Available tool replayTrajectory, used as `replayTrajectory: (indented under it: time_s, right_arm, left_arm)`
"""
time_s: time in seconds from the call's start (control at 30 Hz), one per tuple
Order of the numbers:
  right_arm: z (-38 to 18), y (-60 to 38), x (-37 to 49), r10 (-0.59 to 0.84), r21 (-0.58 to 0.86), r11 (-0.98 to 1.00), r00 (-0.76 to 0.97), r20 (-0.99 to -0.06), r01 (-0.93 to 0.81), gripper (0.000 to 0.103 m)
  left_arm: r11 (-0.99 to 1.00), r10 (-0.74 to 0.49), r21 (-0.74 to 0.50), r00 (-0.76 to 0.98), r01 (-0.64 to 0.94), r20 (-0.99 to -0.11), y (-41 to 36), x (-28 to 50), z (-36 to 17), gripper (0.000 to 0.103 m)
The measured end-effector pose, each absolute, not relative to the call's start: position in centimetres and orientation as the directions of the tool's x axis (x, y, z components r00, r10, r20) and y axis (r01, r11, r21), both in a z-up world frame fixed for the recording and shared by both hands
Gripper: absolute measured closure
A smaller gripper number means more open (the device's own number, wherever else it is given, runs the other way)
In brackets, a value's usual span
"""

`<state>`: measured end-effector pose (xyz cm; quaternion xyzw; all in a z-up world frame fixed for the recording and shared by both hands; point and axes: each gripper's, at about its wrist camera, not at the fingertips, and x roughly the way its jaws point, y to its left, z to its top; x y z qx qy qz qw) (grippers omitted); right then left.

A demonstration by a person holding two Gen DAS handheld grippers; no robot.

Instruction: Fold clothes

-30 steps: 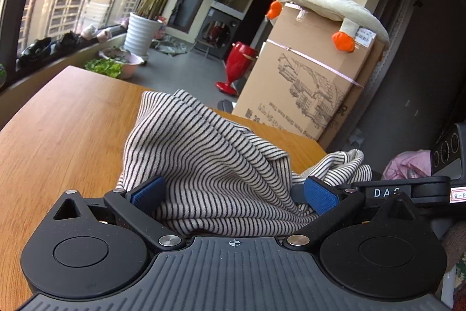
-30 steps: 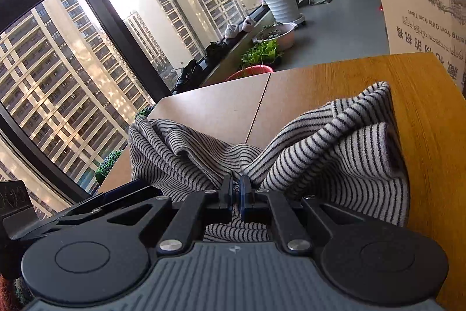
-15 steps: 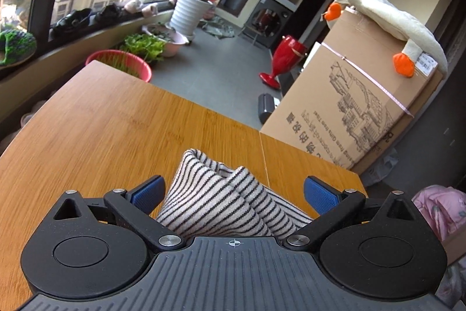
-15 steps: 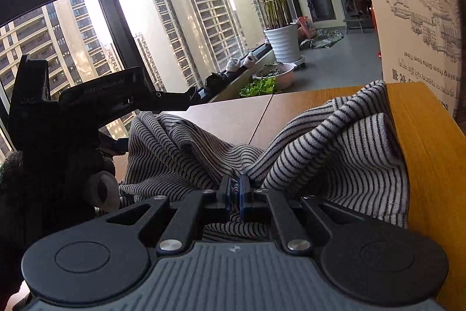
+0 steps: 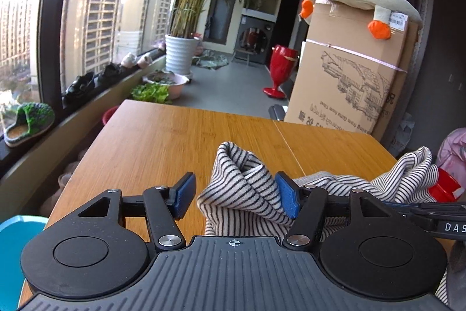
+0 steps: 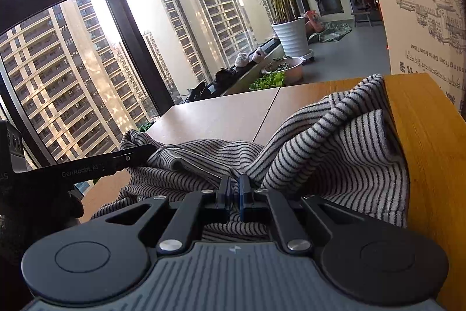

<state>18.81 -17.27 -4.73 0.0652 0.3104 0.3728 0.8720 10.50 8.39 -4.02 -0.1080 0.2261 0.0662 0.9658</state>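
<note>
Left wrist view: we see the left gripper (image 5: 234, 196) spread wide, a bunched fold of the striped garment (image 5: 247, 188) lying between its pads but unclamped, on the near right of the wooden table (image 5: 174, 136). Right wrist view: the right gripper (image 6: 235, 193) is clenched on the striped garment, which lies crumpled. We judge folding barely begun; no neat fold visible.

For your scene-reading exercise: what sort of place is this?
Probably a high-rise flat's enclosed balcony: apartment towers fill the window, shoes line the sill, and a potted palm stands on the floor.
</note>
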Motion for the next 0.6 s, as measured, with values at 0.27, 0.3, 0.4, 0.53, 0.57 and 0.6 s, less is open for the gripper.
replayTrajectory:
  time_s: [0.27,0.3,0.4,0.53,0.57,0.6]
  right_arm:
    - [-4.8,-17.2,18.3,0.688,0.335,0.717,0.539,-0.486,-0.612,0.099]
    - [-4.9,-17.1,18.3,0.686,0.331,0.718,0.541,-0.486,-0.612,0.099]
    - [-4.8,-17.0,18.0,0.678,0.313,0.724,0.551,-0.486,-0.614,0.099]
    - [-4.8,-17.2,18.1,0.676,0.314,0.727,0.556,-0.483,-0.611,0.099]
    - [-4.8,-17.3,18.1,0.681,0.323,0.723,0.552,-0.481,-0.61,0.099]
    - [-4.9,-17.4,18.2,0.685,0.332,0.72,0.549,-0.479,-0.609,0.099]
  left_arm:
    - [0.977,0.007,-0.203,0.96,-0.066,-0.278,6.2,11.4,1.8,0.008]
    - [0.977,-0.03,-0.209,0.959,-0.03,-0.283,5.5,12.4,1.9,0.008]
    - [0.985,-0.071,-0.174,0.934,0.01,-0.35,3.5,15.3,0.3,0.01]
    - [0.984,-0.057,-0.175,0.901,-0.022,-0.431,3.6,14.4,-2.9,0.027]
    - [0.981,-0.059,-0.189,0.896,-0.028,-0.441,4.1,13.6,-3.8,0.029]
    - [0.977,-0.074,-0.213,0.895,-0.024,-0.441,4.6,12.8,-4.4,0.032]
